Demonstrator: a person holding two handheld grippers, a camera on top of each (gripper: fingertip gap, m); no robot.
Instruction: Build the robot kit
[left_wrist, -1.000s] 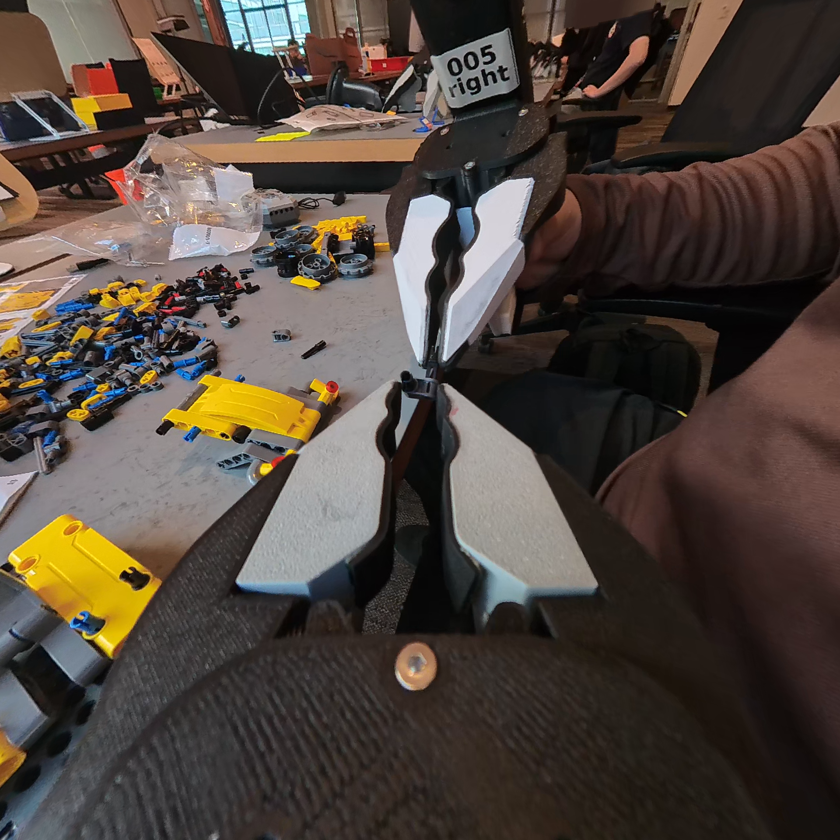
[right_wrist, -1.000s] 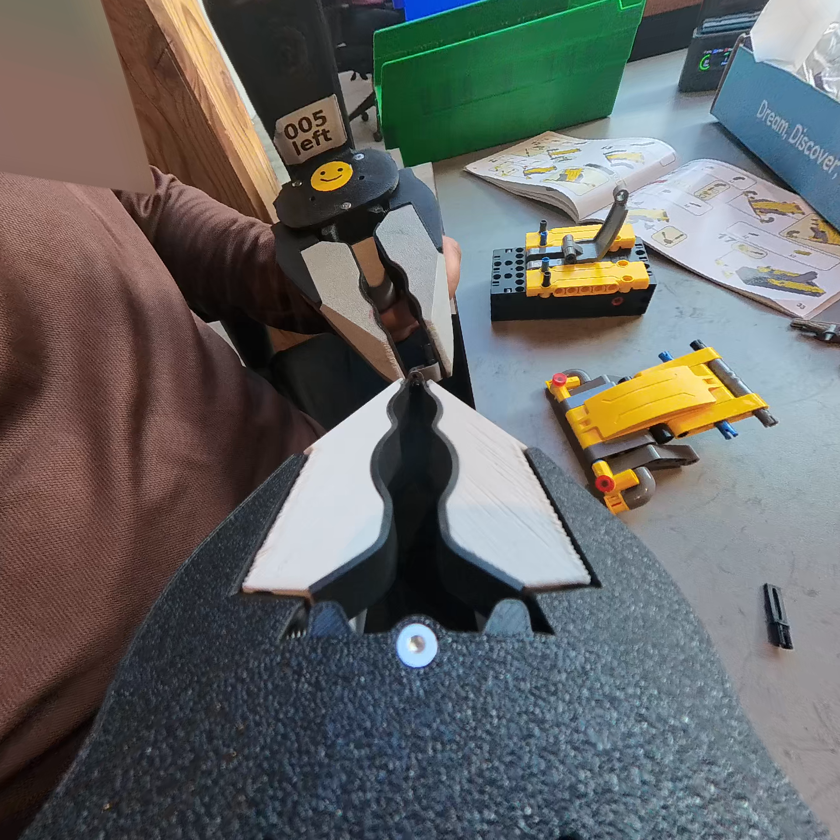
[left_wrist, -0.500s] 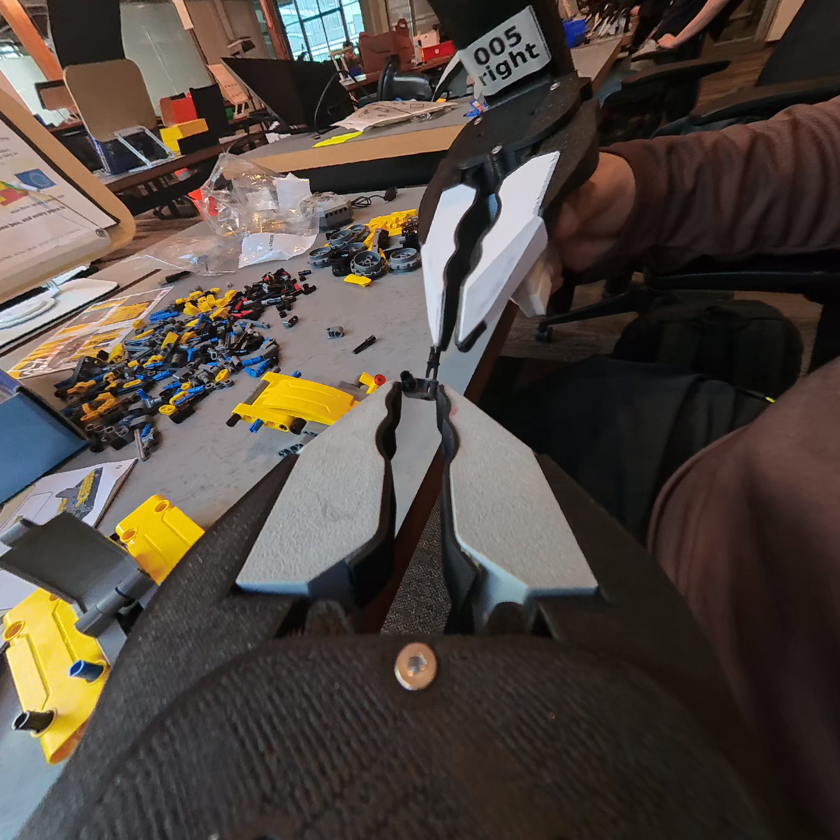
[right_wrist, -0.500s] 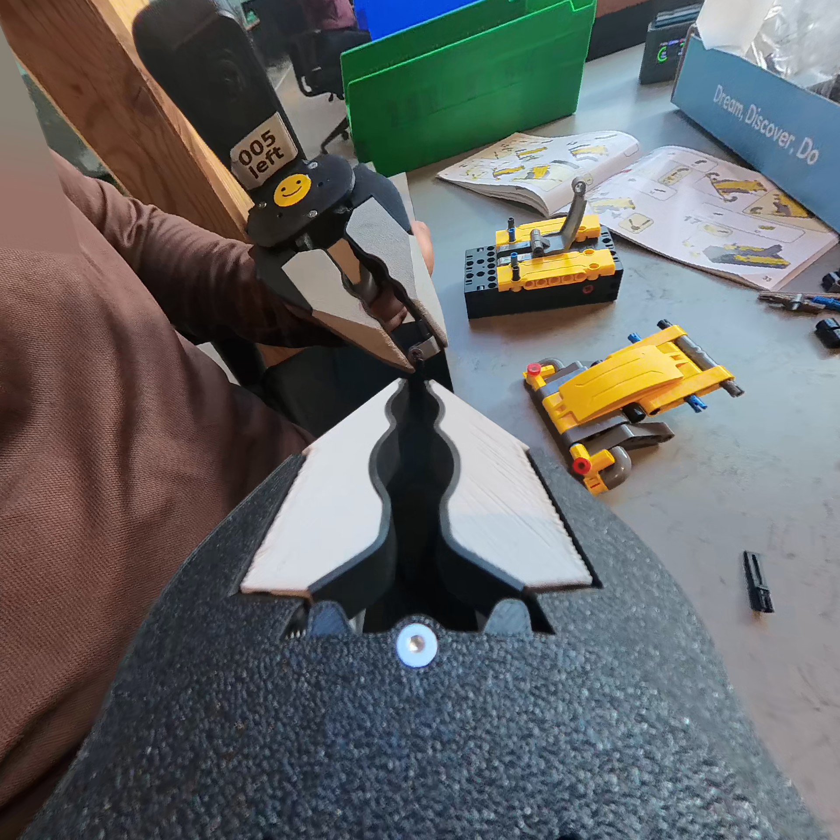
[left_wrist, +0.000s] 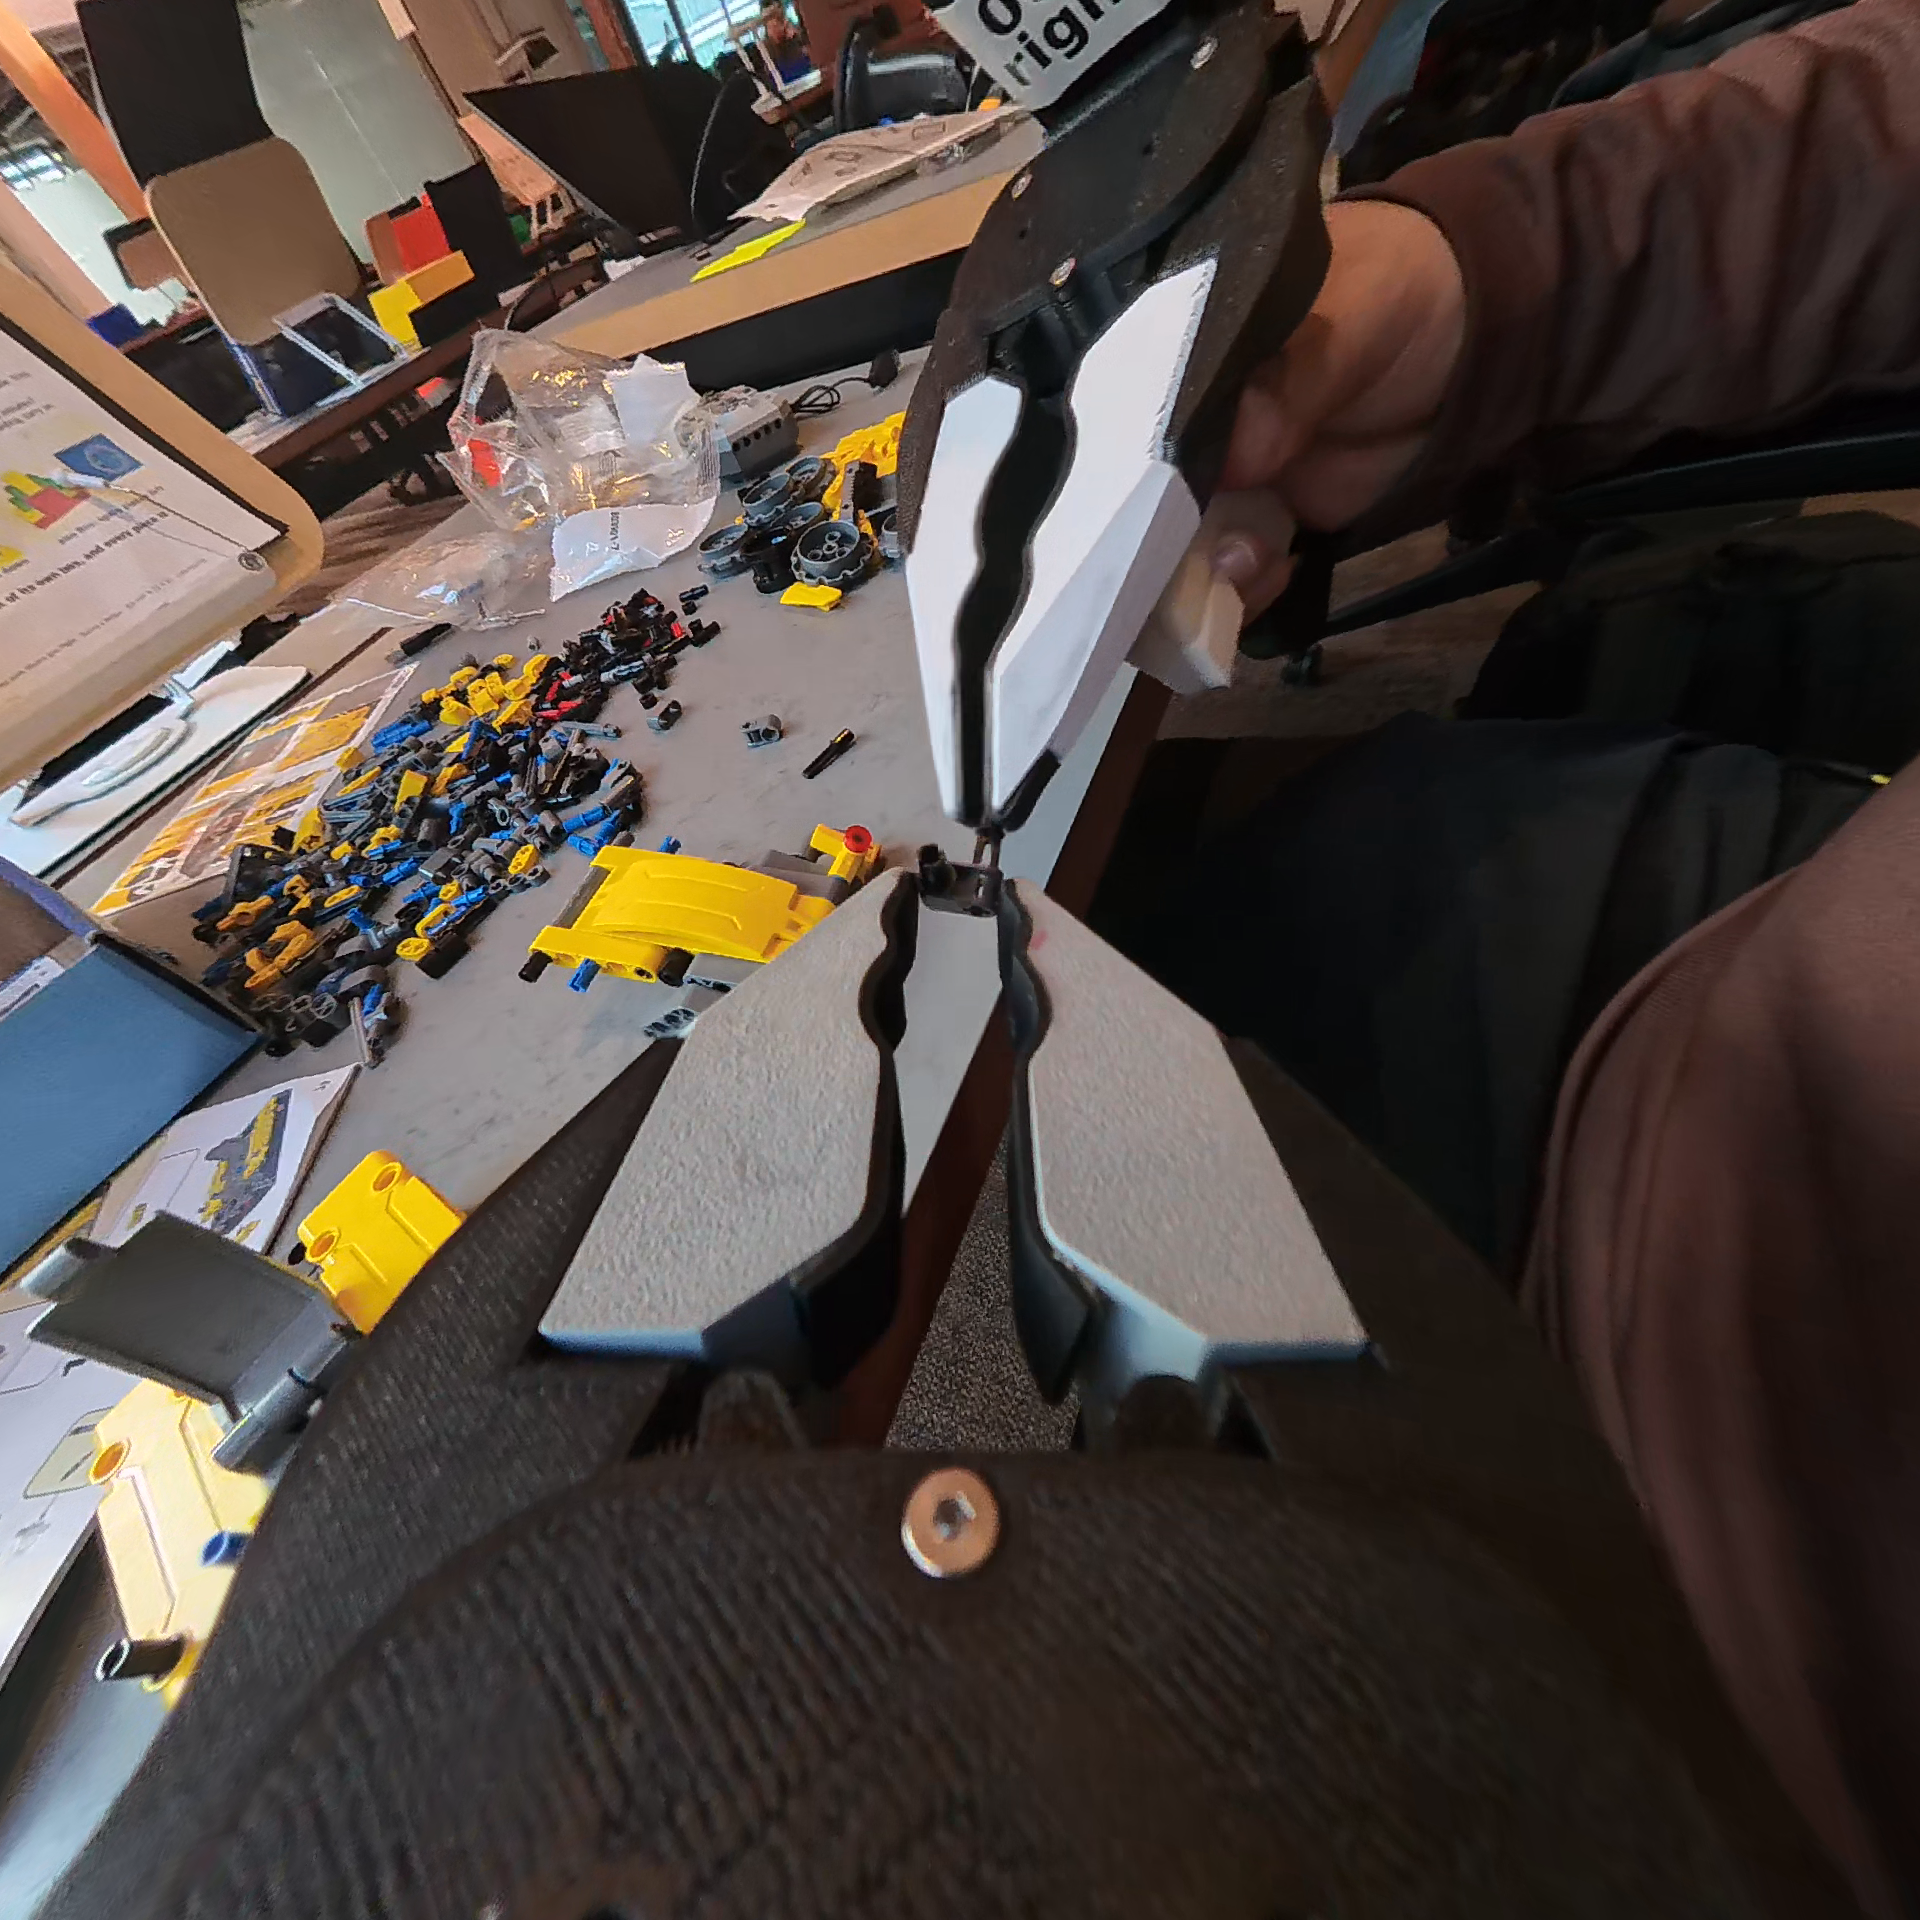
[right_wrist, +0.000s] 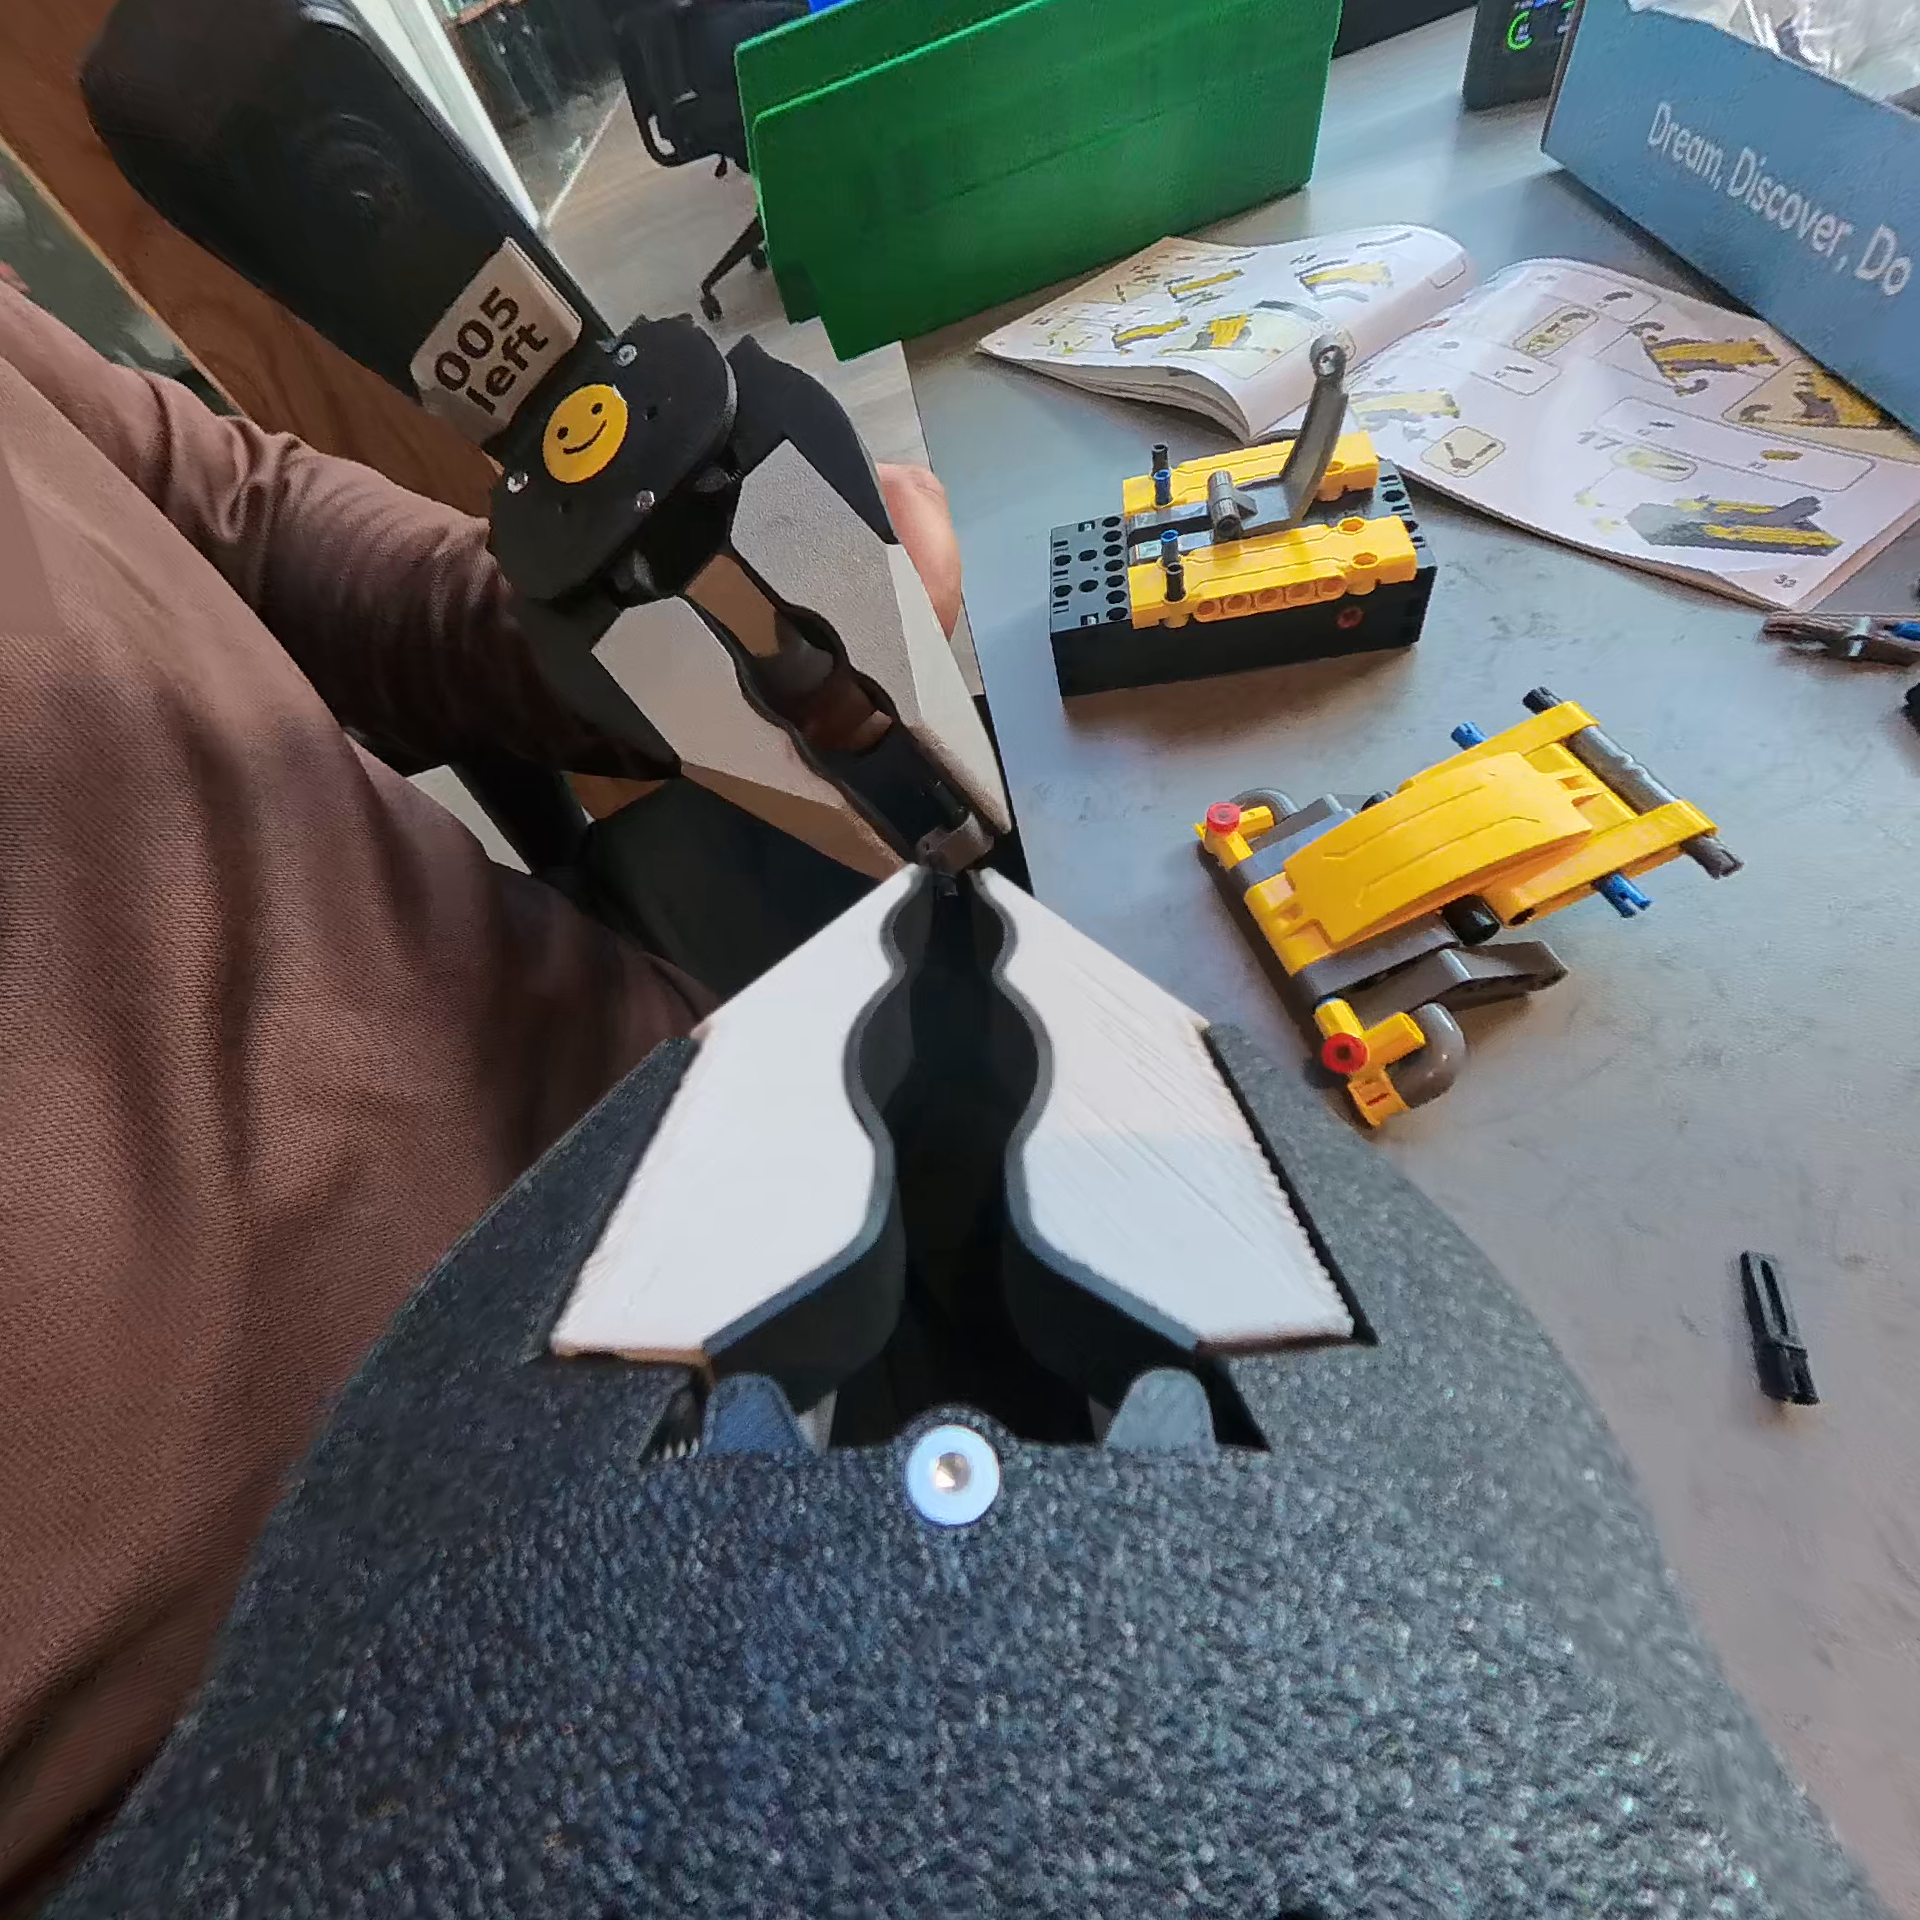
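The left gripper (left_wrist: 961, 894) was held above the edge of the grey desk (left_wrist: 499, 1091), and its fingers were nearly closed, pinching a small dark grey connector piece (left_wrist: 954, 891) at their tips. The right gripper (right_wrist: 948, 881) came from the opposite side, tip to tip with the left one. Its fingers were closed to a very thin gap and gripped a thin black pin (left_wrist: 985, 840), and this pin touched the connector piece. In the right wrist view both small parts met just in front of the white fingers (right_wrist: 748, 1174), close to the brown sleeve (right_wrist: 208, 935) of the person. On the desk, near the grippers, lay a partly built yellow and grey vehicle (right_wrist: 1455, 883). Behind it stood a black block with yellow beams and a grey lever (right_wrist: 1247, 561), and beside that an open instruction booklet (right_wrist: 1538, 374). A single black pin (right_wrist: 1779, 1340) lay alone on the desk at the right. In the left wrist view a heap of small loose parts (left_wrist: 436, 810) in blue, yellow and black was spread farther away, with some grey wheels (left_wrist: 821, 530) and a clear plastic bag (left_wrist: 582, 447) behind it.
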